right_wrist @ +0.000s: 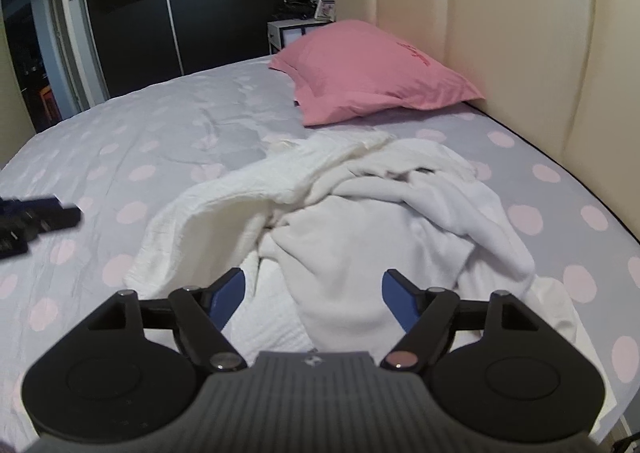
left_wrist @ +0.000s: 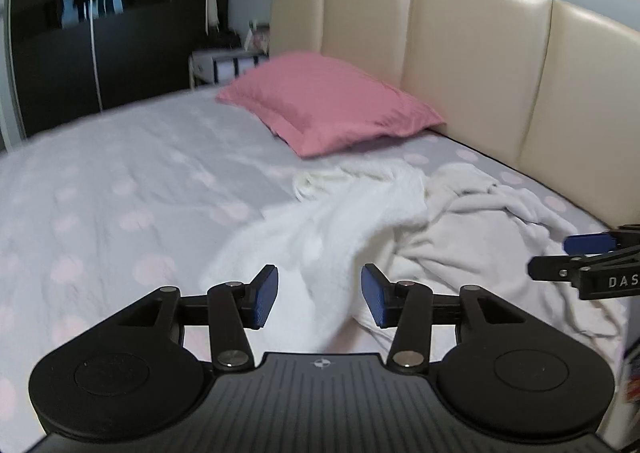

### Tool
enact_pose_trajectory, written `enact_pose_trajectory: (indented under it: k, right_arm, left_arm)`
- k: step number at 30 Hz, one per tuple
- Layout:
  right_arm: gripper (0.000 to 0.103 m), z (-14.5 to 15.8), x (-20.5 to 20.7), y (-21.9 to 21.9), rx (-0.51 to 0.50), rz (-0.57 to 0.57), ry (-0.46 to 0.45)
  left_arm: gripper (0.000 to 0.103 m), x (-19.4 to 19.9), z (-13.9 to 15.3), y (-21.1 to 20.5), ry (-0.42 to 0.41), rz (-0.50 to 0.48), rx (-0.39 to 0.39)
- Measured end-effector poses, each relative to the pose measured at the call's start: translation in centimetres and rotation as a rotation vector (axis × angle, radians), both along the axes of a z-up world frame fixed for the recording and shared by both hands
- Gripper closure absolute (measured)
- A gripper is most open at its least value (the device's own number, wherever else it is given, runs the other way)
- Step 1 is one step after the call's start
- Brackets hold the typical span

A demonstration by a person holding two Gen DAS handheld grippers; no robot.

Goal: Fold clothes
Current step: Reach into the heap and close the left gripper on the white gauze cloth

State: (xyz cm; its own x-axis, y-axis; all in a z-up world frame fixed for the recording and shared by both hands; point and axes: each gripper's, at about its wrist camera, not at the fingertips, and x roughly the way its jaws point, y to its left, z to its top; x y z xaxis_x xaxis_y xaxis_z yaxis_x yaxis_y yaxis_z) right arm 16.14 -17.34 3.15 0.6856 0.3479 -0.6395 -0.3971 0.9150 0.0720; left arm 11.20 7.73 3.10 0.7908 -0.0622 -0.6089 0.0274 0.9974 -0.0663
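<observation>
My left tongs (left_wrist: 319,297): blue pads parted, nothing gripped, above the ribbed garment's near edge.
My right tongs (right_wrist: 312,303): spread wide, empty, over the fleece.
White ribbed garment (right_wrist: 224,205): crumpled on the bed, left side of heap.
White fleece garment (right_wrist: 384,229): rumpled, overlapping it.
Bed (right_wrist: 132,157): grey sheet, pink dots.
Pink pillow (right_wrist: 368,69): against the cream headboard (right_wrist: 516,25).

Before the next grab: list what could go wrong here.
1. The ribbed white cloth and the fleece lie tangled; a pinch may lift both together.
2. Both grippers, left and right, are open and hold nothing, so no edge is secured.
3. The pillow lies near the pile and may crowd the spread.
</observation>
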Motion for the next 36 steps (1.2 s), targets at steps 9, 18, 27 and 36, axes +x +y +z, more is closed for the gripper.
enact_pose_trajectory:
  k: [9,18,27,36]
  right_arm:
    - [0.023,-1.4,0.9,0.2,-0.046,-0.006,0.035]
    - [0.021,-2.9,1.7,0.2,-0.07,0.005,0.075]
    - [0.021,-4.5,2.6,0.8,-0.102,0.02,0.118]
    - [0.021,-6.1,3.1,2.0,-0.203,0.051,0.121]
  left_arm:
    - [0.046,2.1,-4.7,0.1,0.08,0.006,-0.139]
    - [0.046,5.0,-7.3,-1.2,0.076,-0.004,0.012]
    - [0.059,8.8,-10.7,-2.2,0.142,-0.036,0.051]
    - [0.099,8.1,-10.6,-2.4,0.097,-0.068,0.119]
